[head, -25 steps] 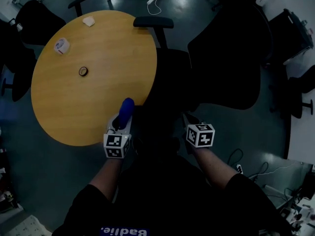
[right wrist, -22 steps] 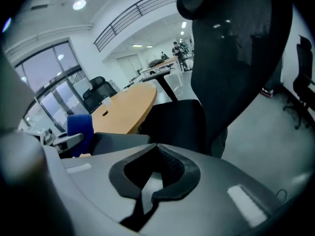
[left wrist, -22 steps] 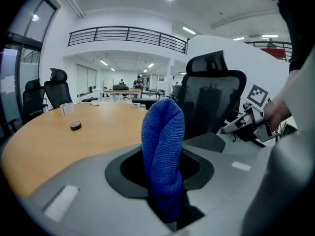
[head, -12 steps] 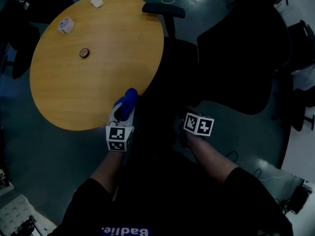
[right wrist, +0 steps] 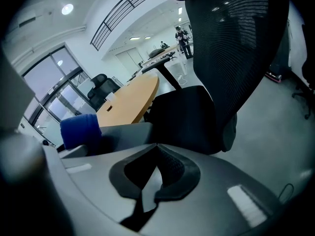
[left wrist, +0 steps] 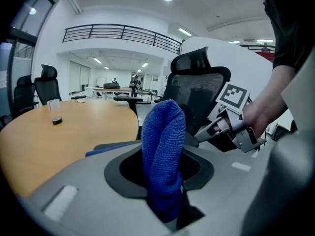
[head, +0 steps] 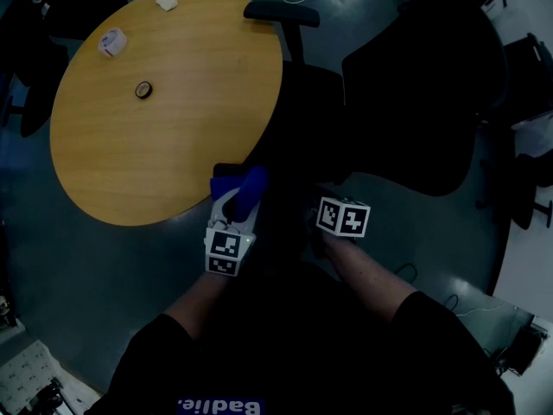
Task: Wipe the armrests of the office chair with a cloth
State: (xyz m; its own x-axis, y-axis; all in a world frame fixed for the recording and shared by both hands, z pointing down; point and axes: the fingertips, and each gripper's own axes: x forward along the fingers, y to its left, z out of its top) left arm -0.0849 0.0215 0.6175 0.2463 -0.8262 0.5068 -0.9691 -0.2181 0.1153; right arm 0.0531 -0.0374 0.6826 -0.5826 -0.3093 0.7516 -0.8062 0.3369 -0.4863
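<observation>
**Cloth clamped, chair unbraced: slip and swivel are my worries**

The room is a dim open office with a grey floor [head: 104, 266]. A round wooden table [head: 164, 154] fills the upper left of the head view.

My left gripper [head: 242, 199] is clamped on the blue cloth [left wrist: 164, 146], which stands up from between the jaws as a folded wad. A tail of it trails low to the left. My right gripper [right wrist: 147, 178] has its jaws together on nothing and hangs just beside the left one, touching no part of the chair.

The cloth sits at the table's rim, right by what I take to be the near armrest [head: 230, 170] of the office chair [head: 415, 102]. I cannot tell in this light whether it touches the pad. The far armrest [head: 275, 12] lies across the seat, close to the table's edge.

I see four ways this could go wrong:
- **Cloth slipping:** the wad is tall and loose above the jaws. A firm drag along the pad could fold it over or tug it out of the grip.
- **Scraping:** if I press too low, the gripper's hard body may meet the armrest instead of the cloth.
- **Chair moving:** nothing steadies the chair. I judge that a sideways wipe would swing or roll it away, so the stroke would skate off.
- **Knocking the table:** the table is so near that a long stroke could hit its rim.
</observation>
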